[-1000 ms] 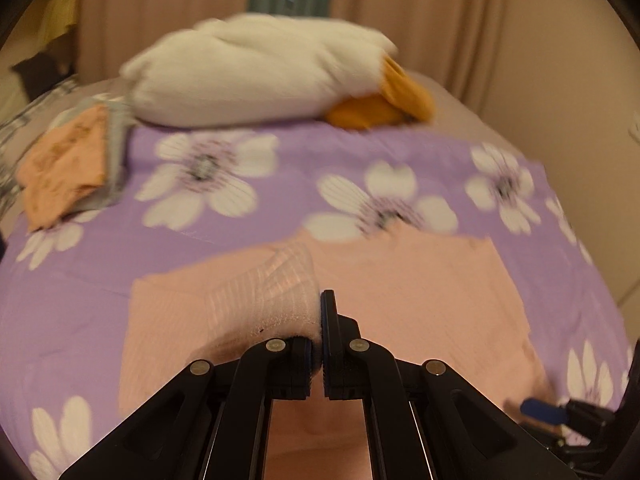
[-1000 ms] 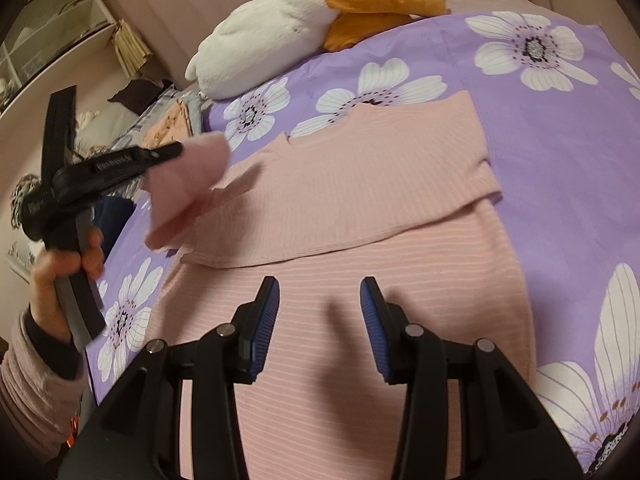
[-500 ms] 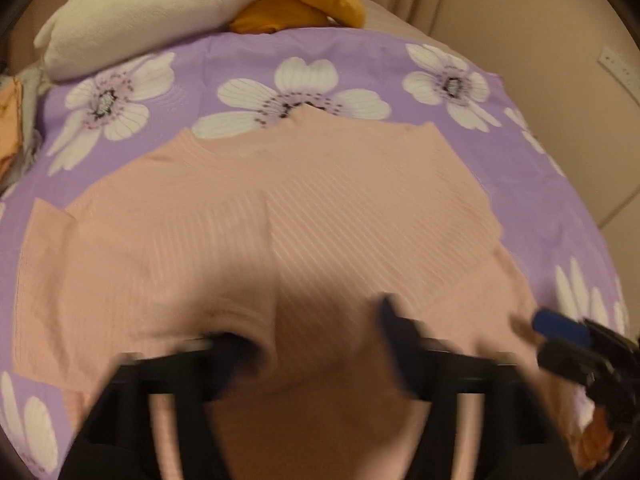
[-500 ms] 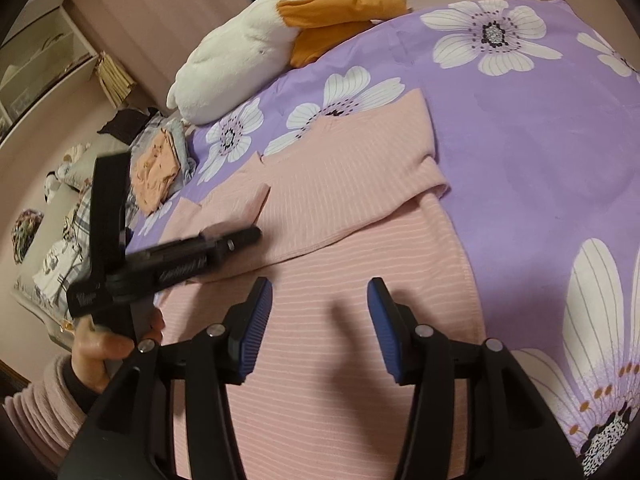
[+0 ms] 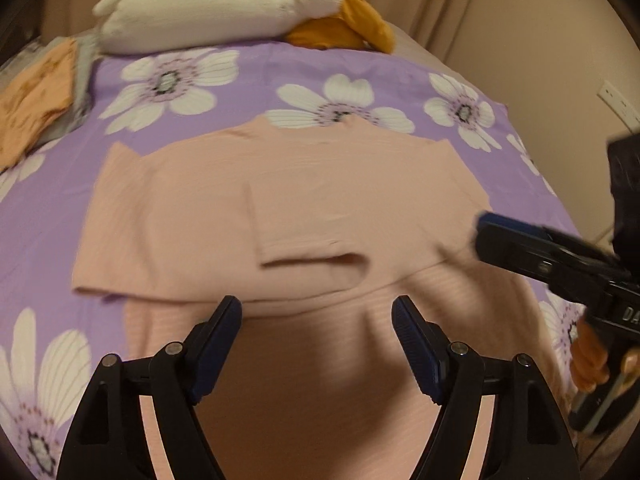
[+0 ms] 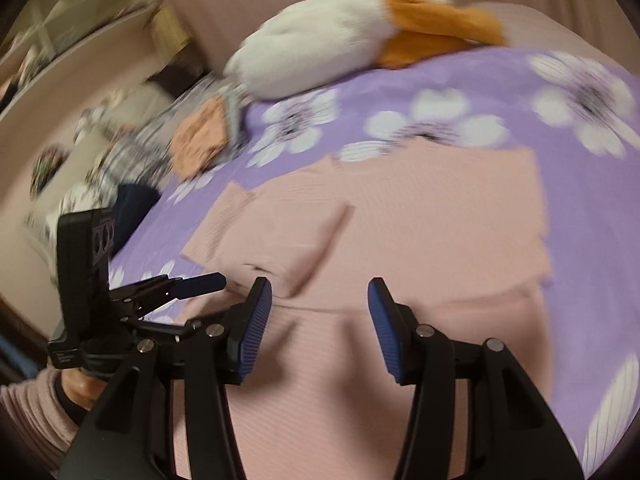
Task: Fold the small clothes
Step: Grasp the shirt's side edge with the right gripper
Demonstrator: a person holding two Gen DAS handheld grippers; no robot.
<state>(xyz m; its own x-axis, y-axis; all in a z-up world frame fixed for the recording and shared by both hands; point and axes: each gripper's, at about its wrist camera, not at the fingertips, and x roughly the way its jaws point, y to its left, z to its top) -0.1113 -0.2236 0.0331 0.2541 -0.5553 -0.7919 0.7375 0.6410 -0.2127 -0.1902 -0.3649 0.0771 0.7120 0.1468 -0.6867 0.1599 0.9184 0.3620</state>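
A pink ribbed long-sleeve top lies flat on the purple flowered bedspread, with both sleeves folded in across its chest; it also shows in the right wrist view. The left sleeve's cuff lies near the middle. My left gripper is open and empty, just above the top's lower body. My right gripper is open and empty over the same lower part, and it shows from the side in the left wrist view. The left gripper shows at the left of the right wrist view.
A white and orange plush toy lies at the far end of the bed. A folded orange garment on a grey one sits at the far left. A wall with a socket is to the right. Shelves and clutter stand left of the bed.
My left gripper let go of the sleeve it held, opened, and pulled back toward the hem. The sleeve now lies folded across the chest. The right gripper stayed open and shifted slightly.
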